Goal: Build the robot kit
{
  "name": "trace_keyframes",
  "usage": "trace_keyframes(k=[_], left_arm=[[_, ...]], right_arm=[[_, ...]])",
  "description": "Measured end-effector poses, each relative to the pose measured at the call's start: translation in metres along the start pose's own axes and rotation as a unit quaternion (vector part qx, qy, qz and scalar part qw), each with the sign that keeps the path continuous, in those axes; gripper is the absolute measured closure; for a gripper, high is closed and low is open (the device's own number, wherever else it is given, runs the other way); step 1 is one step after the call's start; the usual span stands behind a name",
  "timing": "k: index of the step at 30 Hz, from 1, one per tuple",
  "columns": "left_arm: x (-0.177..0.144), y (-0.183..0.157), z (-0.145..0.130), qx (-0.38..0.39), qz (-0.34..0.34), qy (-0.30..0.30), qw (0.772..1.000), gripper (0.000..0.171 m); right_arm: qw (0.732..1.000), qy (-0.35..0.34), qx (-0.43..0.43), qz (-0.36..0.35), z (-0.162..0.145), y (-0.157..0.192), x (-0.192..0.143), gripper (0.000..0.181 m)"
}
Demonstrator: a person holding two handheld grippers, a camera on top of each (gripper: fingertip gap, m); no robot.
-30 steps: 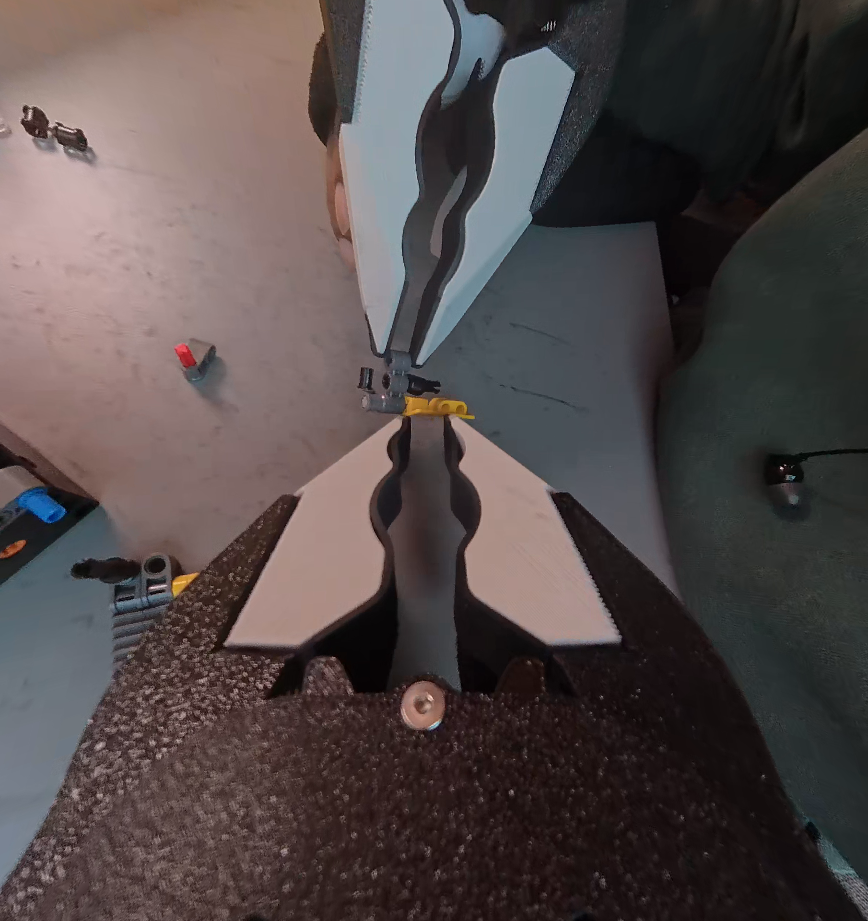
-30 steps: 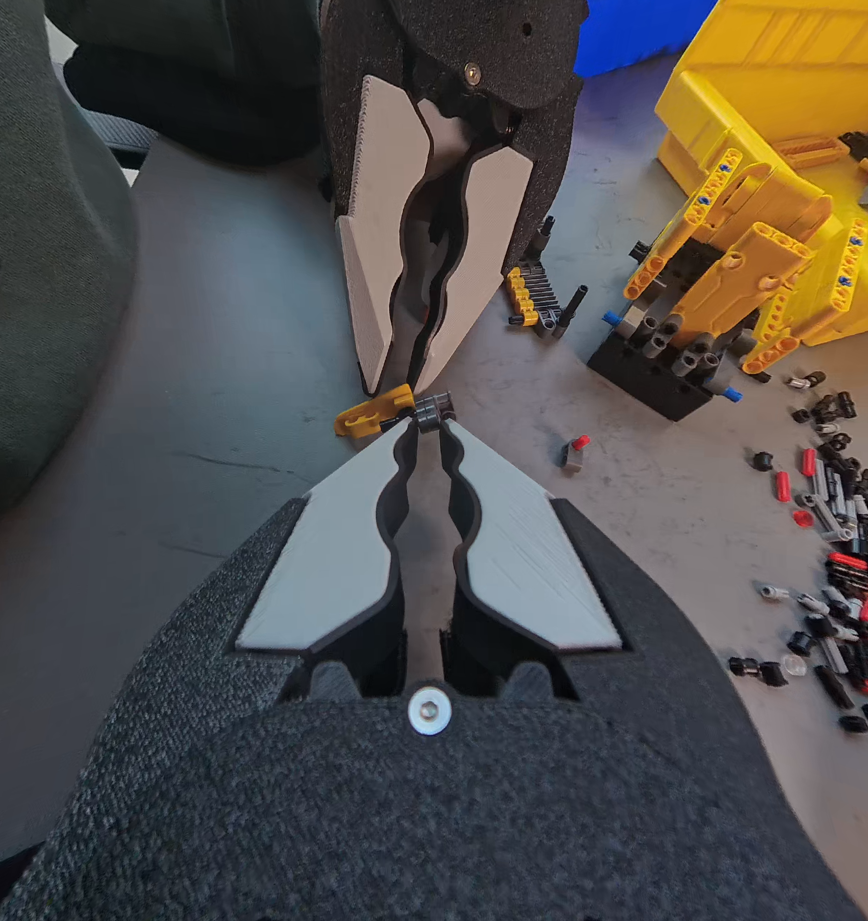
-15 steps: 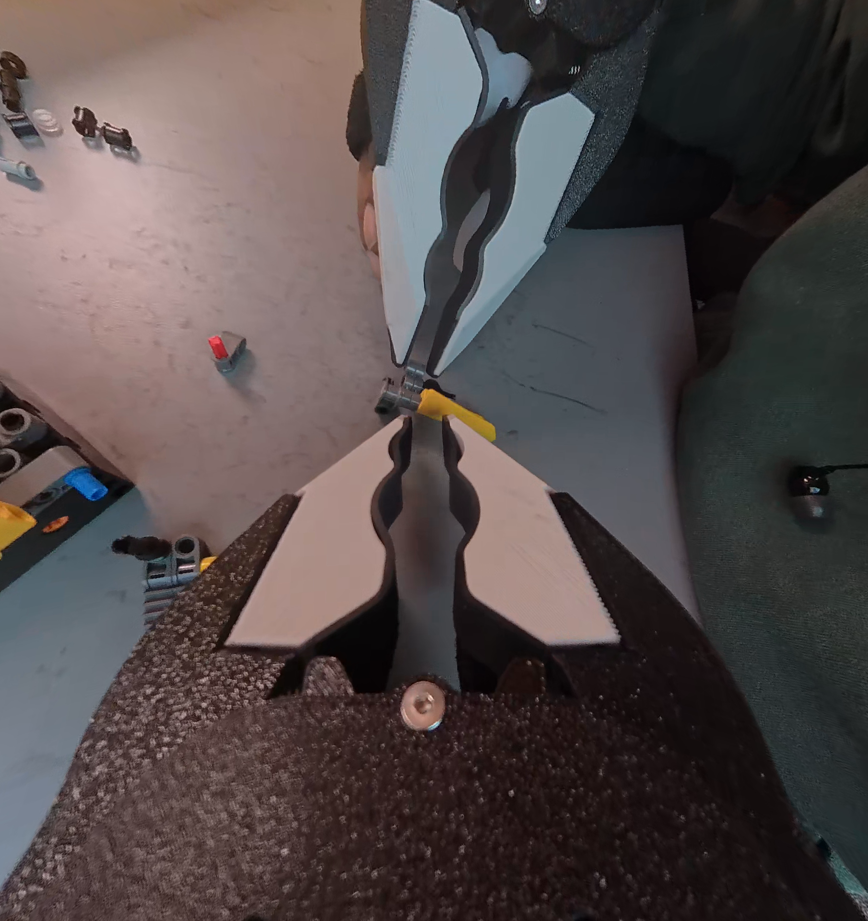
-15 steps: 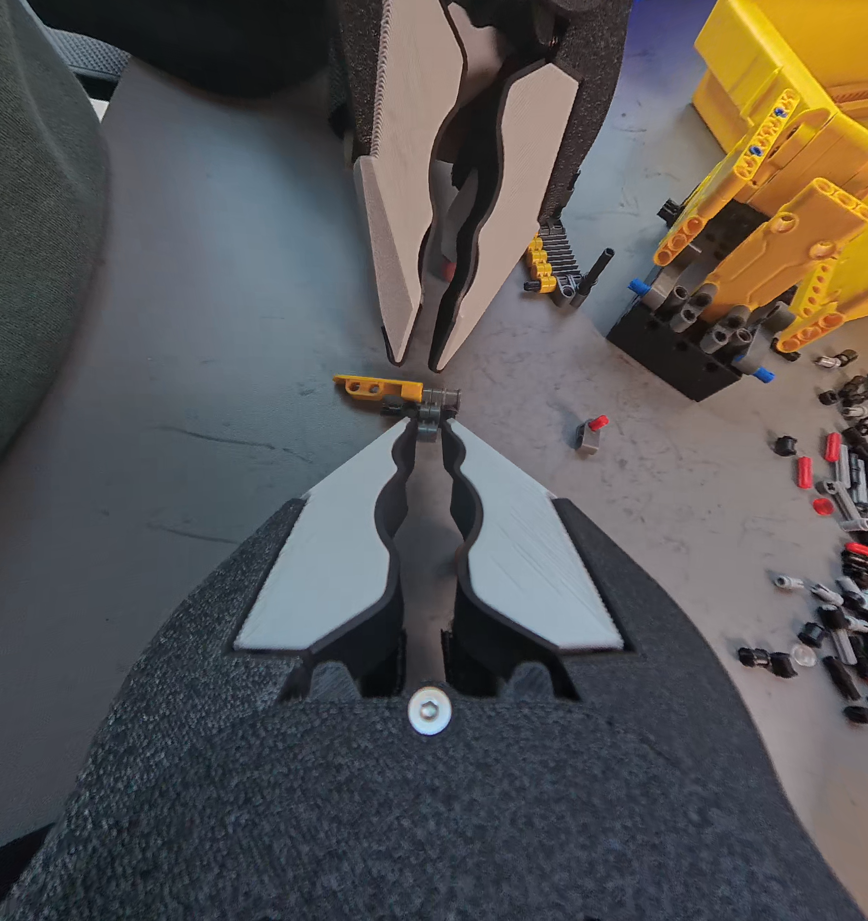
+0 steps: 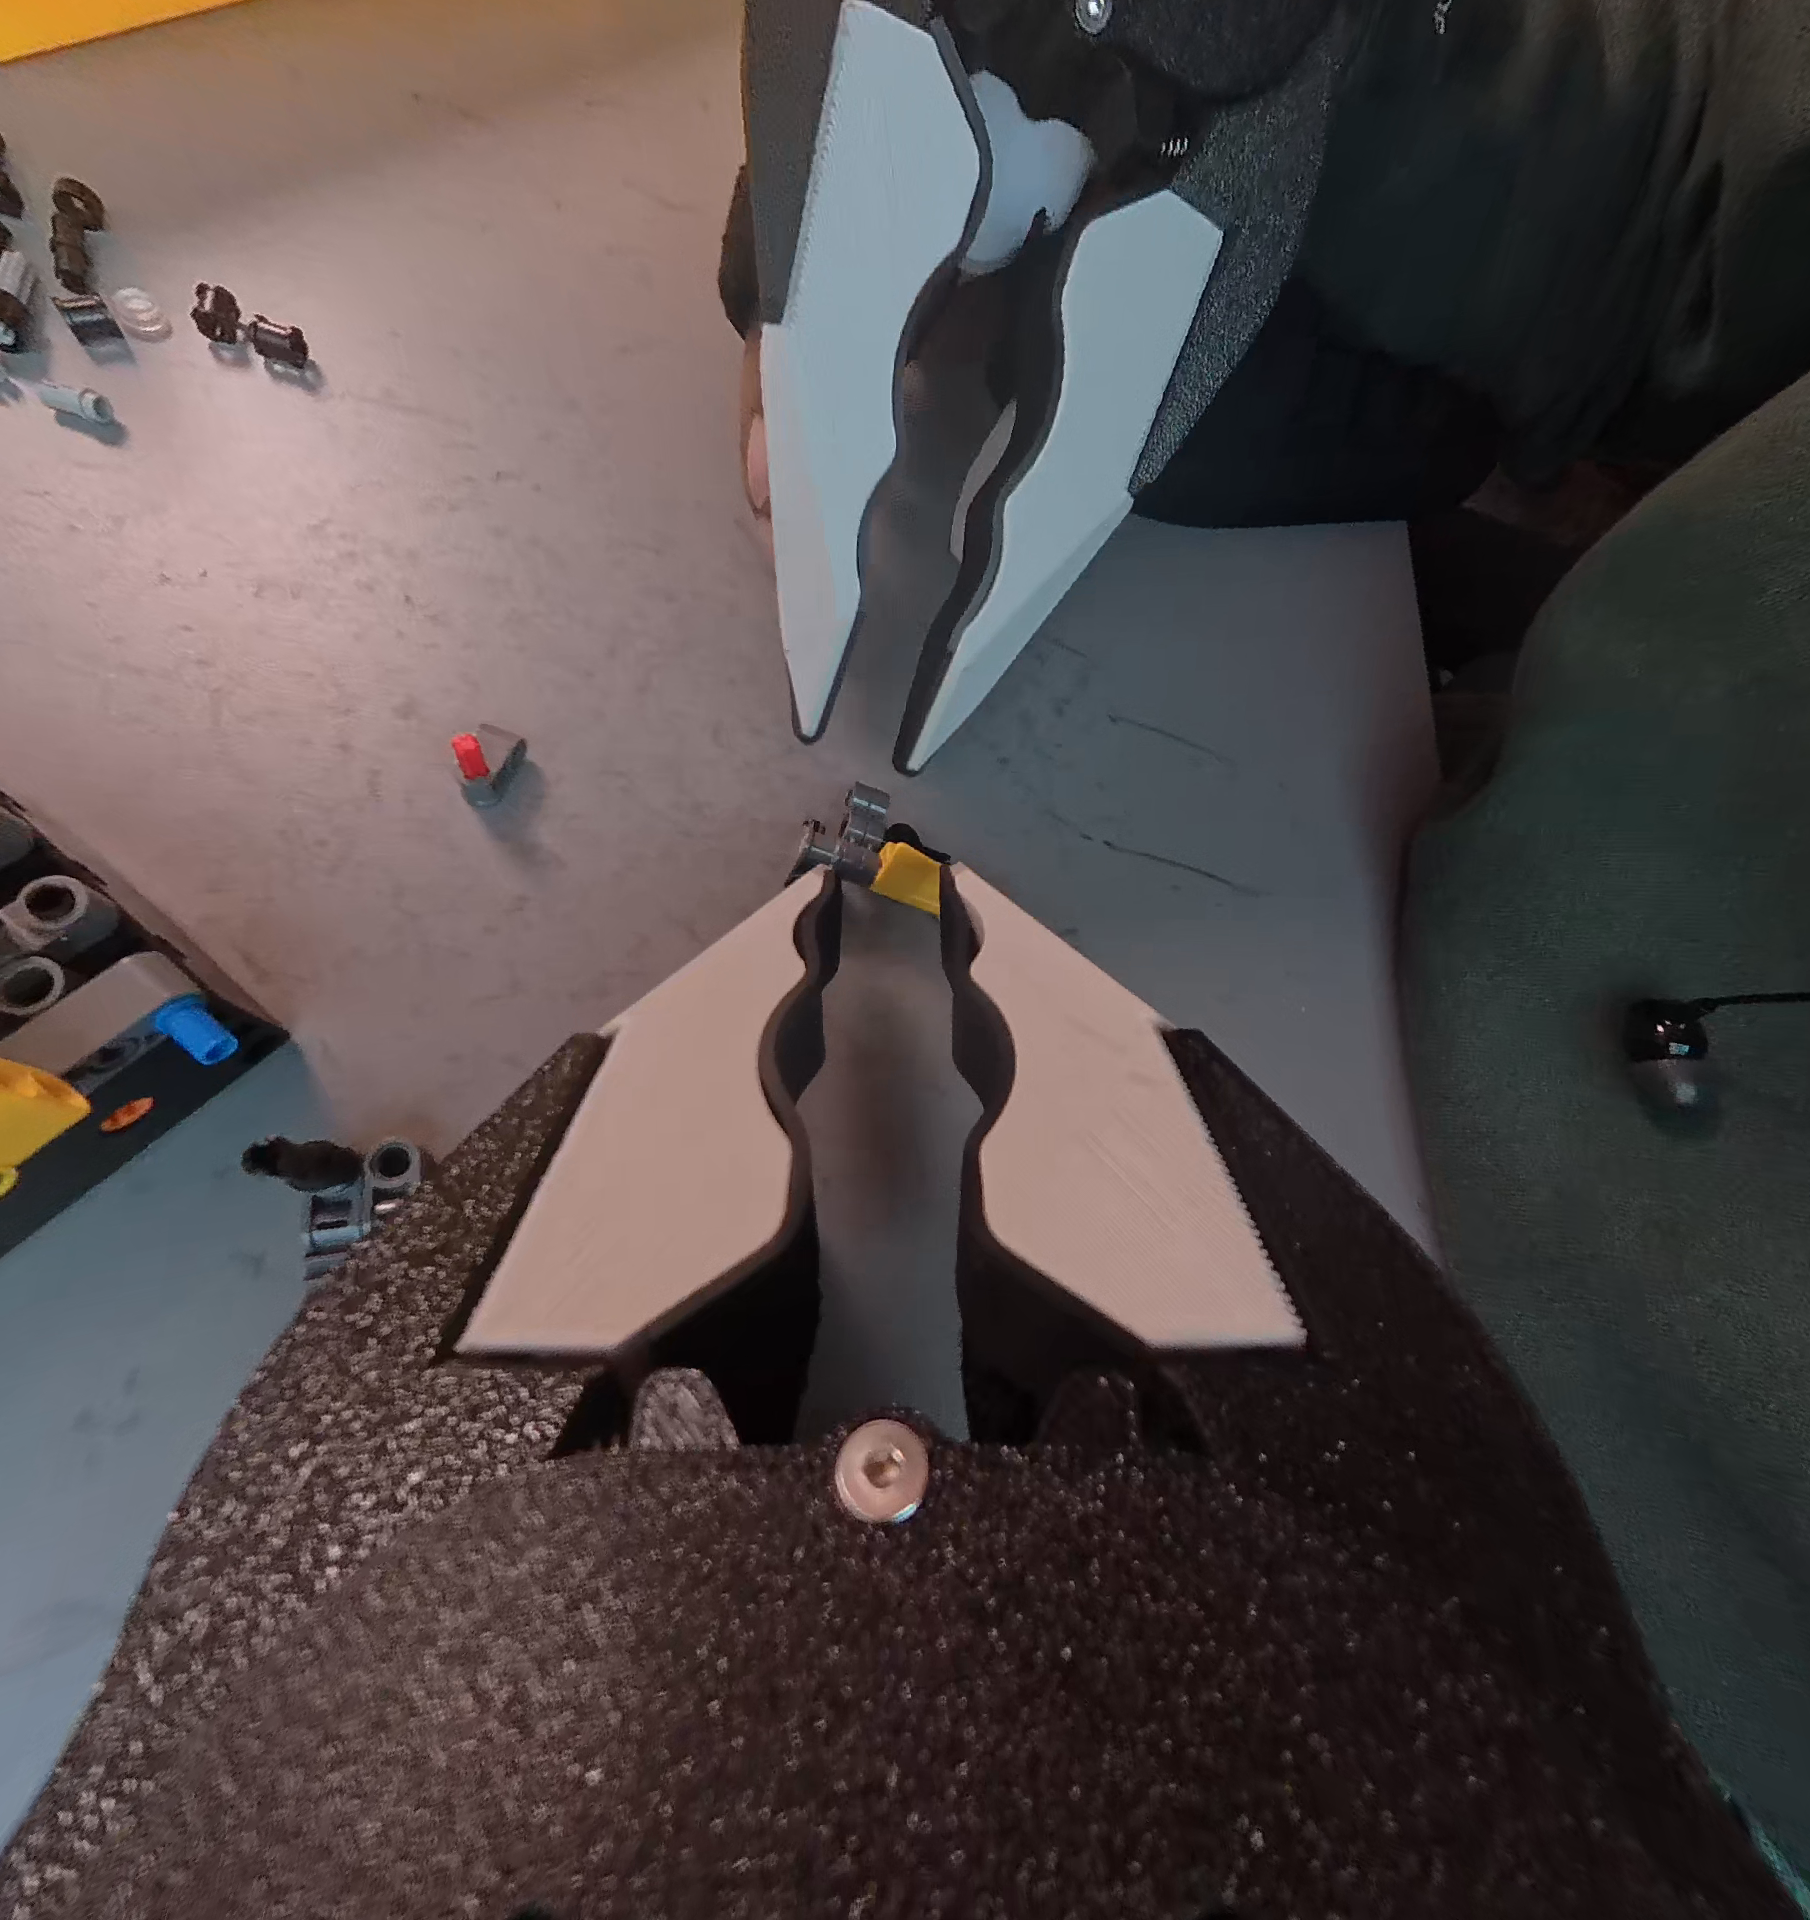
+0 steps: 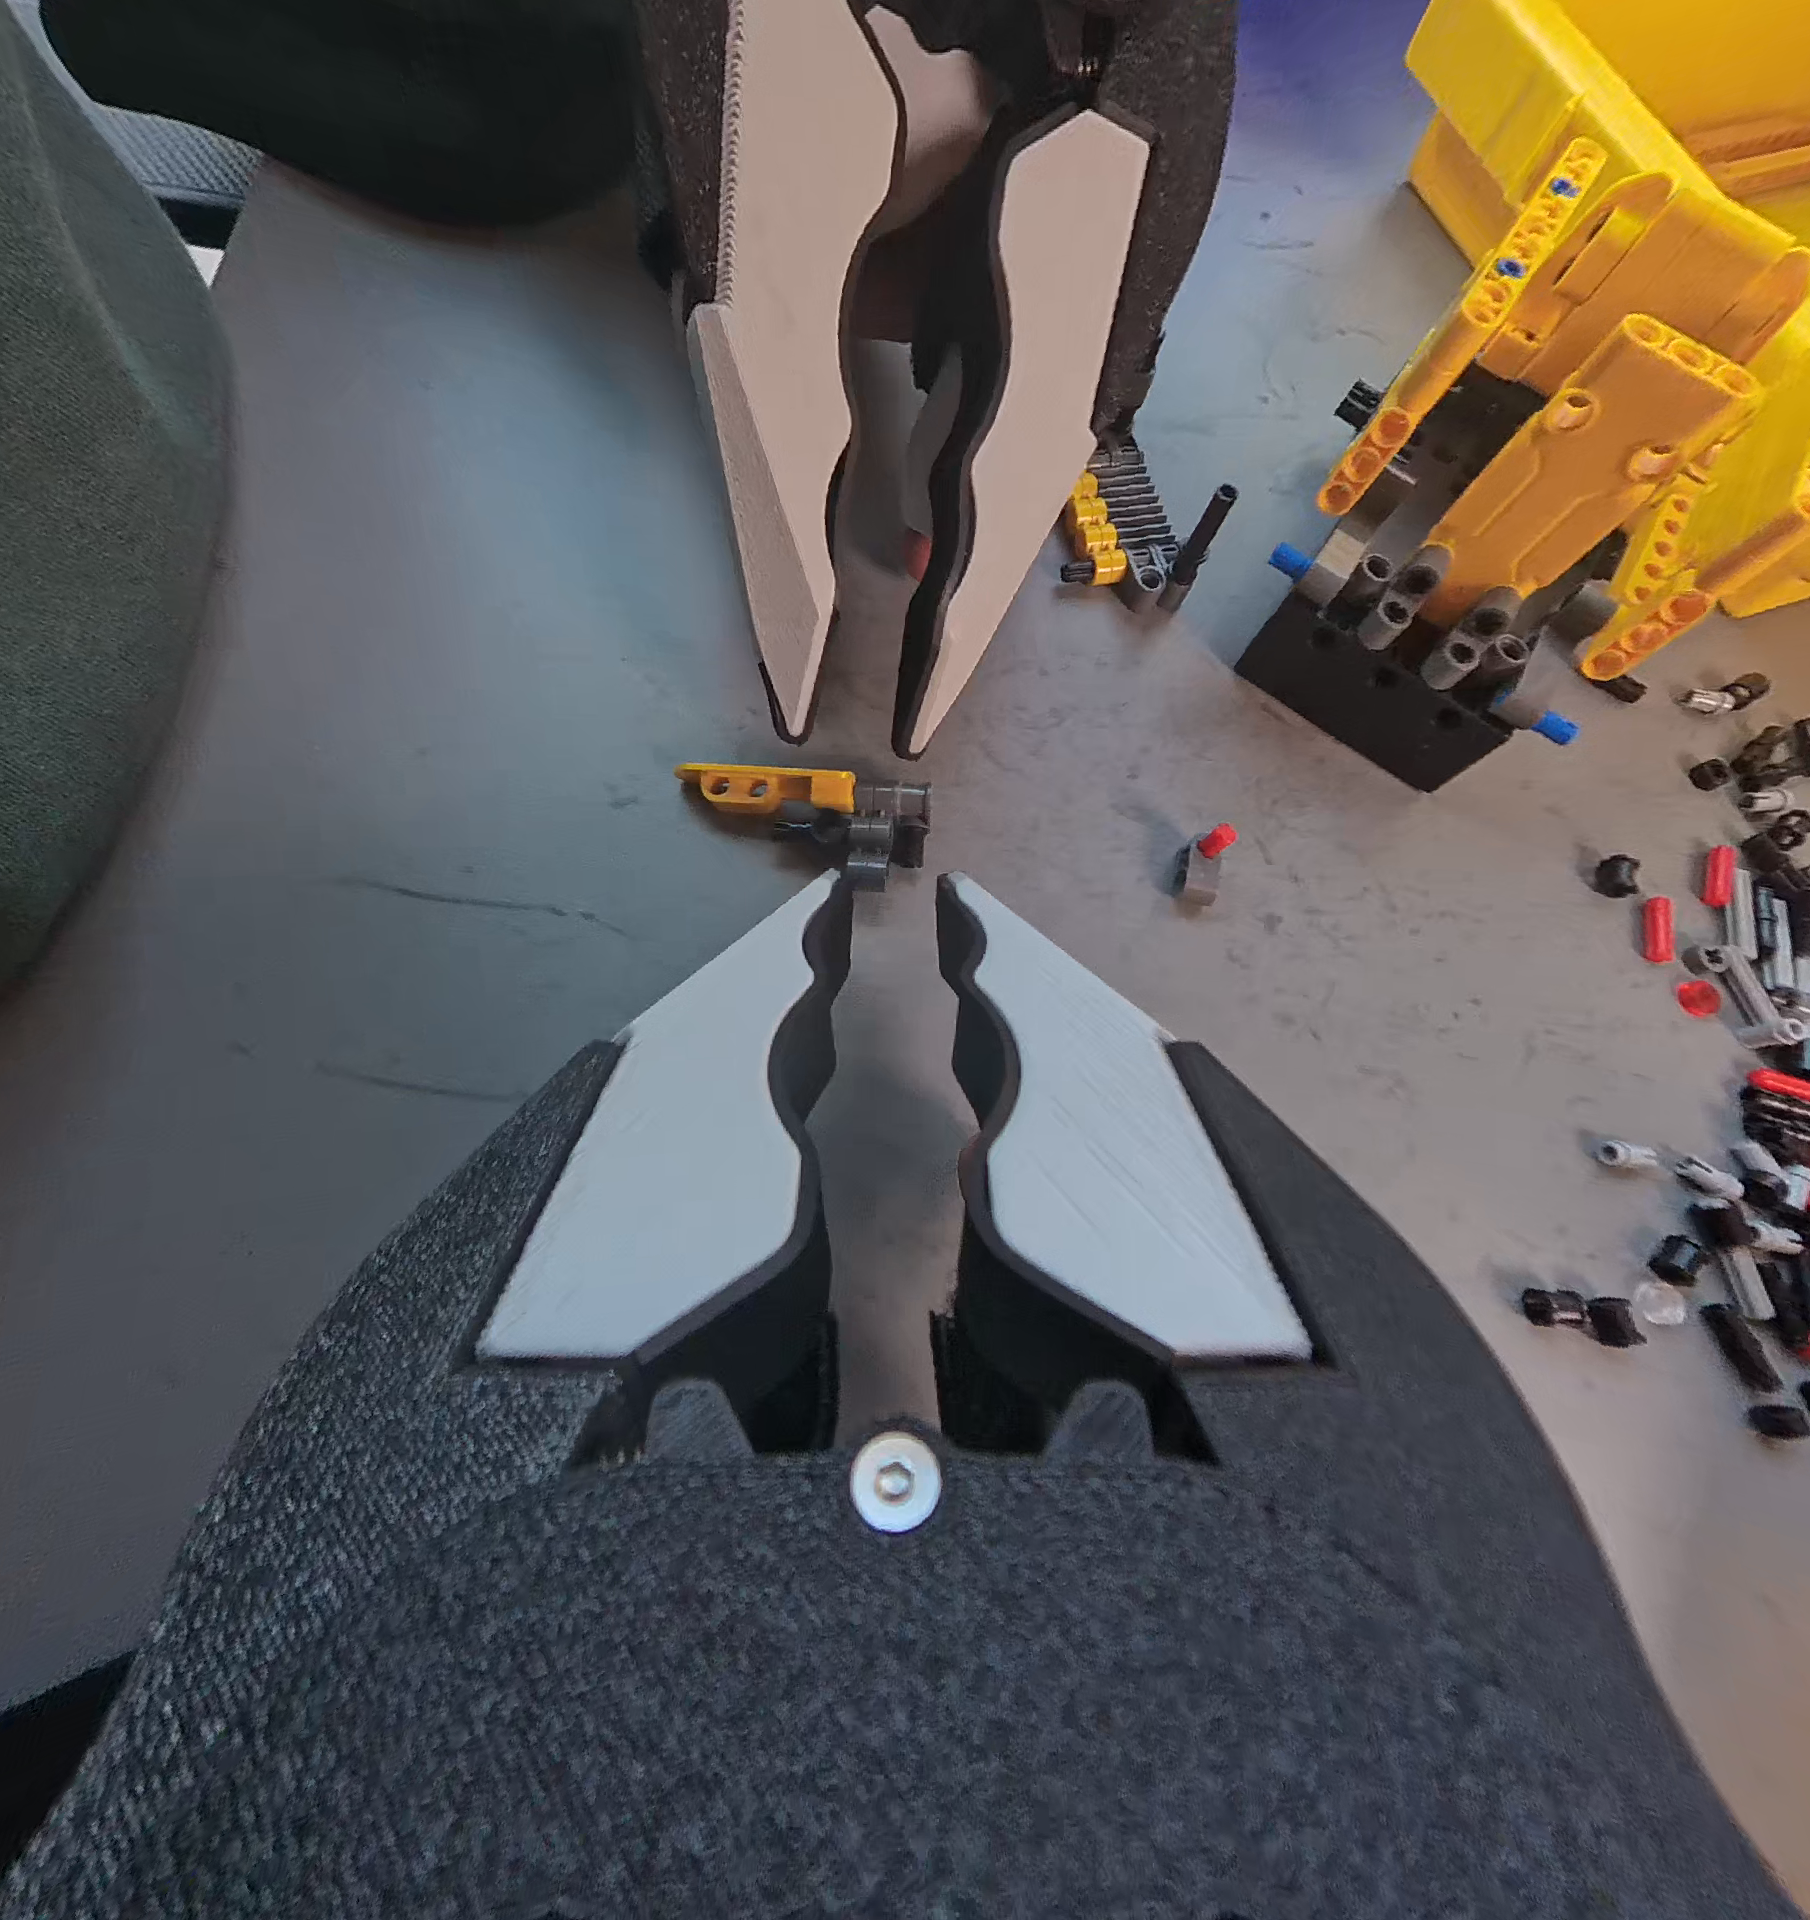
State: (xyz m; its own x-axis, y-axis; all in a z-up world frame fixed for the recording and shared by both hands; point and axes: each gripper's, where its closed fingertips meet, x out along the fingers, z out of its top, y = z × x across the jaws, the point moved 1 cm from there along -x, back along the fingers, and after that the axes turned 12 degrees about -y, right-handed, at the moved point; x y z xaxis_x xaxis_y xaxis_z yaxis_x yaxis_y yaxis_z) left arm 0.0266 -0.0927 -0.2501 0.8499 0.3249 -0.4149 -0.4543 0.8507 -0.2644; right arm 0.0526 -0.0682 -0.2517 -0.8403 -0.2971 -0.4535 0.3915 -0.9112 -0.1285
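A grey surface (image 6: 444,582) carries everything, with a dark green cushion (image 6: 59,540) along one edge. At the far side stands a big yellow toy-brick machine (image 6: 1566,436) on a black base, and beside it a loose pile of small red, black and grey pegs (image 6: 1784,1101). The left claw (image 5: 885,883) has its tips a little apart, with the yellow end of a small brick piece (image 5: 906,873) between them; whether they actually press it cannot be told. The right claw (image 6: 888,881) is spread and holds nothing, its tips just beside the grey connector end of that piece (image 6: 885,821), which seems to lie on the surface between the two claws. A small grey block with a red peg (image 6: 1204,862) lies near, to one side.
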Motion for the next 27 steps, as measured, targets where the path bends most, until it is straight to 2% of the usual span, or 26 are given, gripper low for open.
trace_keyframes(k=[12, 20, 27], left_arm=[[0.0027, -0.001, -0.002, -0.004, -0.002, 0.005, 1.0, 0.152], [0.0032, -0.0011, -0.0027, -0.002, -0.002, 0.007, 1.0, 0.152], [0.001, 0.002, 0.002, -0.013, 0.001, -0.009, 1.0, 0.152]], right_arm=[[0.999, 0.027, -0.032, -0.002, -0.0041, 0.0054, 0.0084, 0.166], [0.998, 0.034, -0.046, 0.0, -0.0035, 0.009, 0.0109, 0.174], [0.999, 0.029, -0.044, -0.012, -0.0025, 0.0037, 0.0081, 0.174]])
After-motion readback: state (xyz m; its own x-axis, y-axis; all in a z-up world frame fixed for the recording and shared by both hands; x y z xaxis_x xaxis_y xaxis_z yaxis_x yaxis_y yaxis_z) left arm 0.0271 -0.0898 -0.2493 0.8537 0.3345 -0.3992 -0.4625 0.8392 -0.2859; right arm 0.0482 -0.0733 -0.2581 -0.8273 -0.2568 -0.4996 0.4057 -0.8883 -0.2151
